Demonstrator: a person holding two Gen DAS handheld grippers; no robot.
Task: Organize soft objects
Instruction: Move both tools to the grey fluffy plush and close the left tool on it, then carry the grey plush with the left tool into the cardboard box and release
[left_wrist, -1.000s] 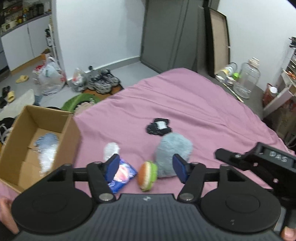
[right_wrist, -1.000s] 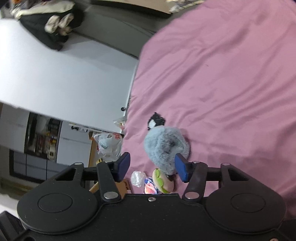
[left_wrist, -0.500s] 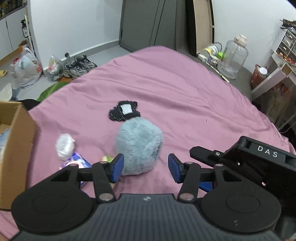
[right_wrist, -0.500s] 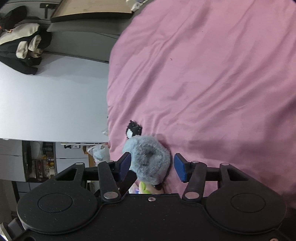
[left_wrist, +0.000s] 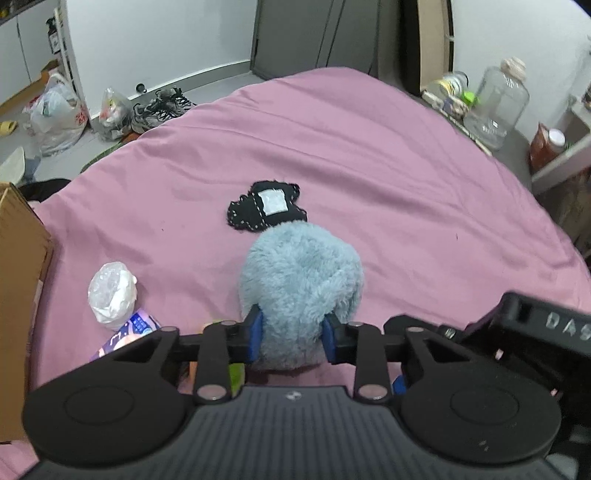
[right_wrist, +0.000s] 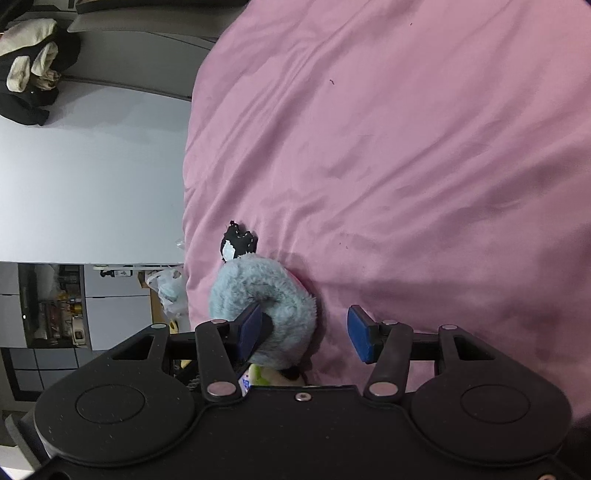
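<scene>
Box (left_wrist: 22, 295): sitting at the far left edge of the bed, the likely drop spot; only its side is showing
Small items: a white wad (left_wrist: 110, 291) and a printed packet (left_wrist: 129, 332) are lying between box and toy, waiting
Left gripper (left_wrist: 291, 338): fingers pinching into the blue plush toy (left_wrist: 301, 291), fur bulging around both pads; it is gripping the near end, so I'd be lifting straight and slow before swinging toward the box
Plush toy: resting on the pink bedspread (left_wrist: 406, 192), touching the black patch (left_wrist: 267, 206) behind it
Right gripper (right_wrist: 306, 336): fingers spread wide beside the toy, holding nothing; best keeping clear of the lift
</scene>
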